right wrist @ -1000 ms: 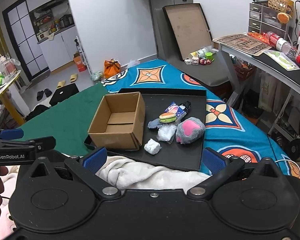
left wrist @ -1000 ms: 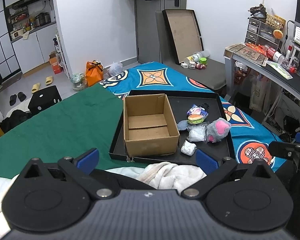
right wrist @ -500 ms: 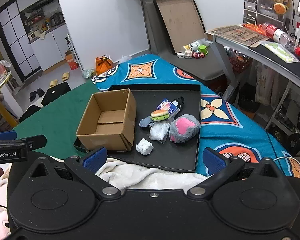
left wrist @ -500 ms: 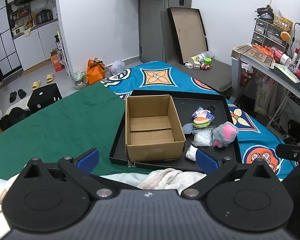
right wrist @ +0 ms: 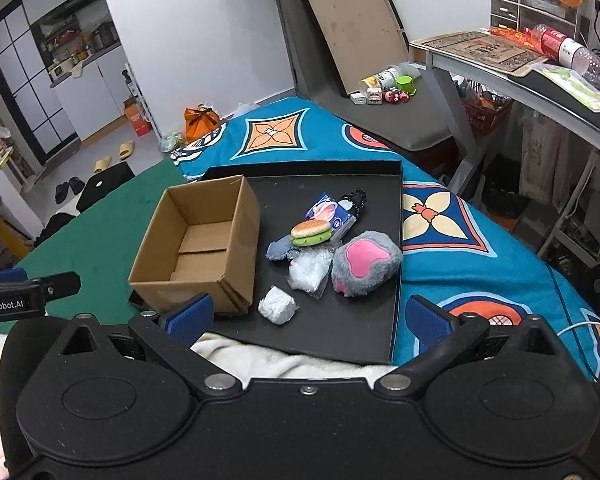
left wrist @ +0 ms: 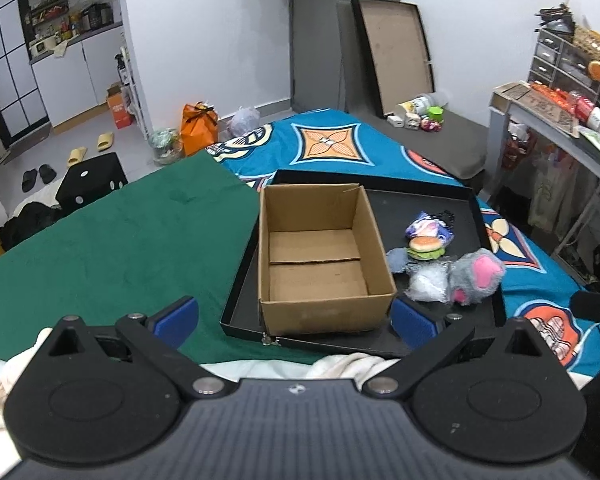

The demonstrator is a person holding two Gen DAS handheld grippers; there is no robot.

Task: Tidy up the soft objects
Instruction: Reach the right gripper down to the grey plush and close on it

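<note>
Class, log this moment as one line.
left tool: open | right tool: open | brown cardboard box: empty | grey-pink plush paw: on black tray

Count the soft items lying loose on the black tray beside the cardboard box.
6: white wad nearest, clear bag, grey-pink plush, burger, grey scrap, printed packet farthest. Others may hide beneath.

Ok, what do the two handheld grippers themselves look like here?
Both are matte black. The left gripper and right gripper have angular linkage arms, round pivot housings, silver screws and blue textured pads. The left's side reads "GenRobot.AI" in the right wrist view.
</note>
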